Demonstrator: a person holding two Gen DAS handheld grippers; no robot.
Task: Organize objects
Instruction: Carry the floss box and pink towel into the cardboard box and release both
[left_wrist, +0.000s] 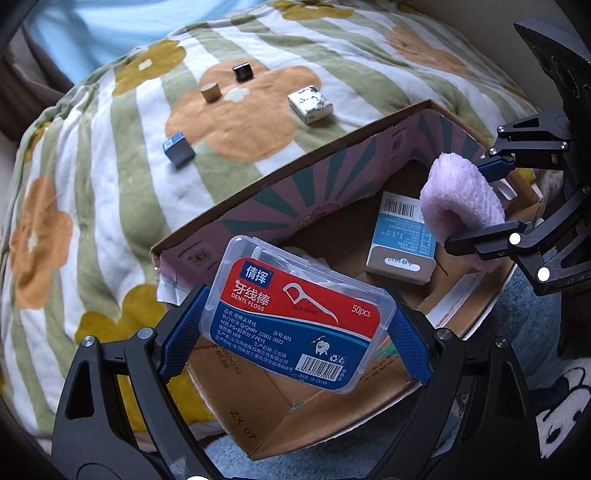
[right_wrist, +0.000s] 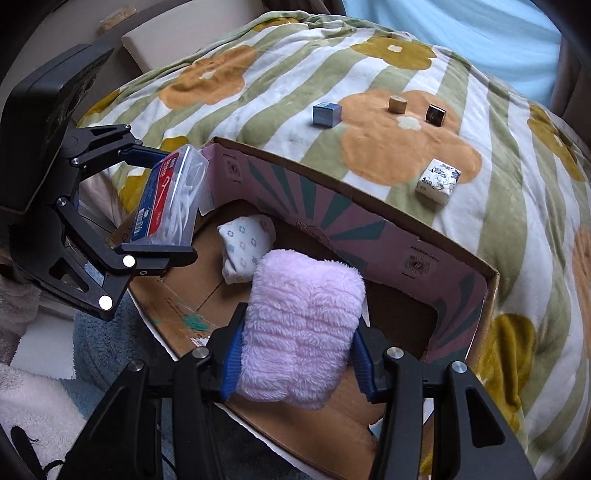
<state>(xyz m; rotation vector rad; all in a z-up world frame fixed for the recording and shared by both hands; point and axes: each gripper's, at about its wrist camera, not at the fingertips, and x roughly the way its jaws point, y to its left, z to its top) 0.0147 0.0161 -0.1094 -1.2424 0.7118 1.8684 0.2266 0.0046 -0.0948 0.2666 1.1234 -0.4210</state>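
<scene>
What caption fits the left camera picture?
Left claw carries a dental floss box over the cardboard box.

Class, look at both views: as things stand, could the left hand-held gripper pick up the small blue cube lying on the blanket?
Probably not yet. The left hand-held gripper is already clamped on the floss box, so its jaws are occupied. The blue cube itself lies uncovered on the blanket.

A soft blanket (left_wrist: 92, 206) with green stripes and big flowers holds a blue cube (left_wrist: 178, 148), a little wooden roll (left_wrist: 211, 92), a black cube (left_wrist: 243, 72), a white block (left_wrist: 310, 103) and an open cardboard box (left_wrist: 295, 192).
</scene>
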